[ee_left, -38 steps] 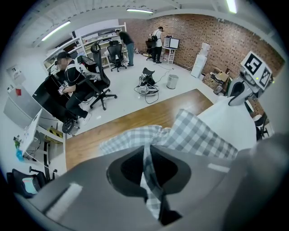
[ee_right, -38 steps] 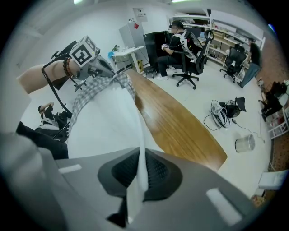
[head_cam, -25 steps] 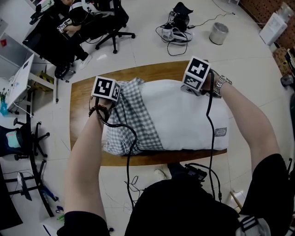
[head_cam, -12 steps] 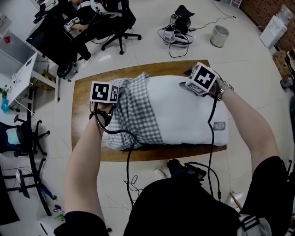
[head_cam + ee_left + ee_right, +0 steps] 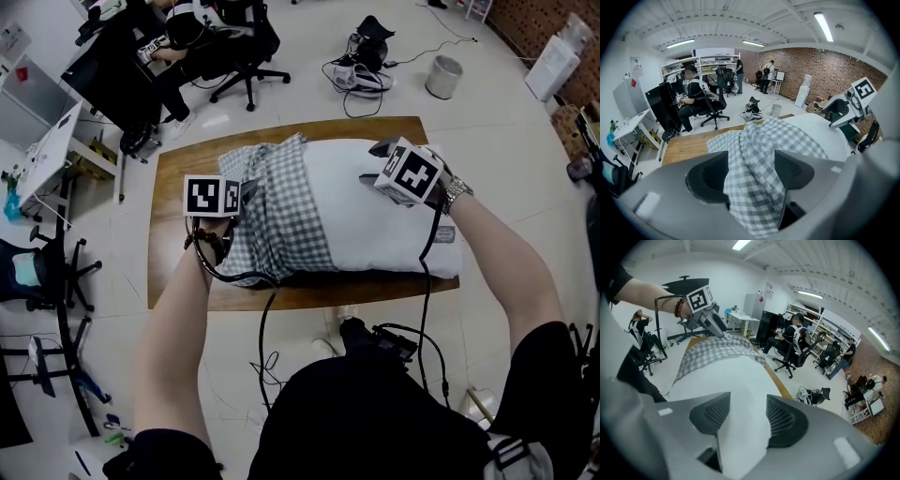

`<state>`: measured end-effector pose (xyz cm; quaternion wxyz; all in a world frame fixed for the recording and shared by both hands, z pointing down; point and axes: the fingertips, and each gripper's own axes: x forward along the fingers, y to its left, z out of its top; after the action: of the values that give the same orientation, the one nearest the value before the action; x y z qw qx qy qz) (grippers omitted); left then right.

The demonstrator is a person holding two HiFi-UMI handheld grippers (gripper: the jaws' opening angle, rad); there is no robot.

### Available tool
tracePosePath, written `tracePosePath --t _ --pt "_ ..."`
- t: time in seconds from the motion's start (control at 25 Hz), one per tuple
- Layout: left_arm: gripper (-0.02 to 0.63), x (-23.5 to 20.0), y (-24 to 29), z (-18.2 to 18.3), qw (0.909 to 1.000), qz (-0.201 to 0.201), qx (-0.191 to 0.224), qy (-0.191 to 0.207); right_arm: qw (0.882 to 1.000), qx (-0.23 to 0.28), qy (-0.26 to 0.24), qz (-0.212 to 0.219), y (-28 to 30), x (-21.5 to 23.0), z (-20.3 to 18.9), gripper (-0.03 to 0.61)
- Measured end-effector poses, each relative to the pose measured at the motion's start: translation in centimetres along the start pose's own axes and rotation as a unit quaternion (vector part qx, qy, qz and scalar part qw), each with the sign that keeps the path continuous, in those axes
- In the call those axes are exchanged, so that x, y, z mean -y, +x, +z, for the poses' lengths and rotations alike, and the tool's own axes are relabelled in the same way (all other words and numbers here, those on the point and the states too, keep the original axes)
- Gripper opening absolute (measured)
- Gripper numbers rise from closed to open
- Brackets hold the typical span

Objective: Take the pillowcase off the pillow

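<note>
Wooden table [image 5: 173,173], black office chair [image 5: 251,47], grey bin [image 5: 445,75], tangled cables [image 5: 361,66] on pale floor [image 5: 300,103].

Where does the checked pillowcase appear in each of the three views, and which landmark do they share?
Head view: checked pillowcase lies left of centre.
Left gripper view: centre, reaching down to the bottom.
Right gripper view: upper left of centre.
Shared landmark: the white pillow.
</note>
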<state>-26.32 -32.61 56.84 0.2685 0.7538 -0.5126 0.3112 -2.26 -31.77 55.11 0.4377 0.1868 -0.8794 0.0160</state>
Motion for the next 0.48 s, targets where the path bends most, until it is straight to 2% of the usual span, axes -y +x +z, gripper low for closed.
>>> tracePosePath --t 0.48 --pt "0.318 1.5 -4.4 -6.9 0.9989 -0.015 0.031 -0.031 0.998 0.013 -0.066 -0.02 0.5 -10.0 0.6 0.275"
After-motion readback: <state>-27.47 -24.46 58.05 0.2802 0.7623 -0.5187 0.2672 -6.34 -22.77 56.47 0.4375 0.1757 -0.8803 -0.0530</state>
